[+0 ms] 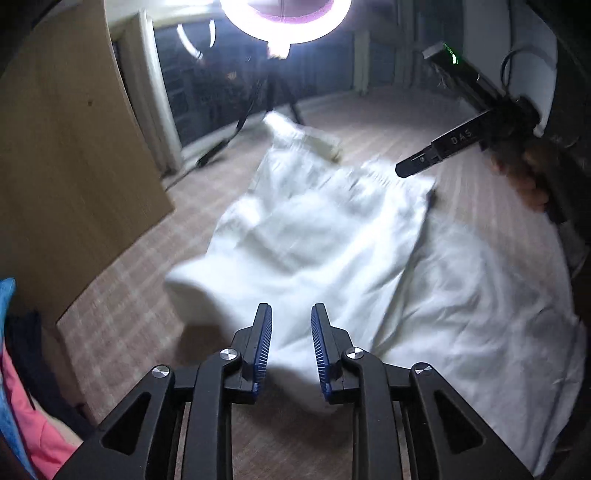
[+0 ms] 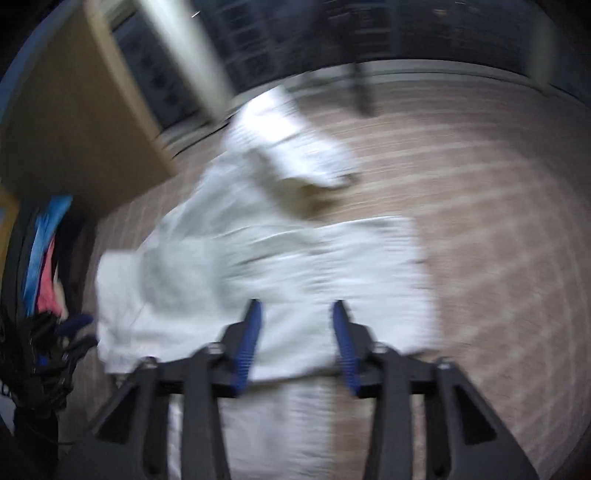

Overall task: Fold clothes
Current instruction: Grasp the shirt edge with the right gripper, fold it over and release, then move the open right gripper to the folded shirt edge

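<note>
A white garment point(image 1: 332, 243) lies spread and partly folded over on the checked surface. My left gripper point(image 1: 291, 314) is open and empty, hovering above the garment's near part. My right gripper point(image 2: 297, 310) is open and empty above the garment point(image 2: 258, 258); that view is blurred by motion. In the left wrist view the right gripper point(image 1: 402, 170) shows at the upper right, above the garment's far right edge, with the hand holding it.
A wooden board point(image 1: 62, 166) stands at the left. A ring light point(image 1: 284, 18) on a tripod stands at the far end. Blue and pink clothes point(image 1: 22, 387) lie at the left edge. The checked surface point(image 1: 122, 325) surrounds the garment.
</note>
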`<control>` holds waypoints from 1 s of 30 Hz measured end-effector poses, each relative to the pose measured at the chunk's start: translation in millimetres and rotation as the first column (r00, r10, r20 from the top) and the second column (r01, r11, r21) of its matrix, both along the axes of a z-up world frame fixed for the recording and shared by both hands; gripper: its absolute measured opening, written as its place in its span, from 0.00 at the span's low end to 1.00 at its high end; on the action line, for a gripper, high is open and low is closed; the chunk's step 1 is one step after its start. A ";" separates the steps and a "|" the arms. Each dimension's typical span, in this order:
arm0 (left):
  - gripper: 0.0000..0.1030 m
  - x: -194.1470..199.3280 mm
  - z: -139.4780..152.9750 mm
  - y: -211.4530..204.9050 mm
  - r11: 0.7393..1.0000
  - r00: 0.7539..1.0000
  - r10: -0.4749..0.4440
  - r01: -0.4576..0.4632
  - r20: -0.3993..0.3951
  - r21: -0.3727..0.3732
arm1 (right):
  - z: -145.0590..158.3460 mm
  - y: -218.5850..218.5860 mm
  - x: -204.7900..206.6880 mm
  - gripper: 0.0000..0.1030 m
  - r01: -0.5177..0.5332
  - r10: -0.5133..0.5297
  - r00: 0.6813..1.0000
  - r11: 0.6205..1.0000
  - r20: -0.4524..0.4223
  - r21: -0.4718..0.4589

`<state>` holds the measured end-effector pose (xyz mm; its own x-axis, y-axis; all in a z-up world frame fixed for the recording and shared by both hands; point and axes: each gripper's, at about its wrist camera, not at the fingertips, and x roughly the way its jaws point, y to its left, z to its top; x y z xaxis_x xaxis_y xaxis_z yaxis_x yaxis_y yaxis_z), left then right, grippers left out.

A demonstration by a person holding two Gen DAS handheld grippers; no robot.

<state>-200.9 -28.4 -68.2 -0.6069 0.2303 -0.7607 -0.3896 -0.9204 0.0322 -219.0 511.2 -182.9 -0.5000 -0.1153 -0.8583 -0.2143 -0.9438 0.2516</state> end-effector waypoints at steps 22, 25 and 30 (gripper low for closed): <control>0.27 27.5 -6.3 58.0 0.976 0.994 0.085 -0.071 0.063 -0.207 | -32.2 46.4 7.4 0.50 -0.075 0.075 0.995 0.997 -0.069 0.001; 0.28 26.8 -11.9 63.6 0.969 0.990 0.123 -0.103 0.076 -0.225 | -41.7 41.7 -0.5 0.37 -0.143 0.143 0.989 0.990 -0.027 -0.019; 0.28 24.1 -13.3 66.6 0.963 0.979 0.186 -0.165 0.083 -0.215 | -51.3 32.5 -6.0 0.26 -0.220 0.220 0.975 0.975 0.003 0.018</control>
<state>-176.9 38.2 -81.6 -0.5409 -0.0404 -0.8401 -0.2339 -0.9522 0.1964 -225.0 543.7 -234.1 -0.4631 -0.2066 -0.8619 -0.0010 -0.9723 0.2336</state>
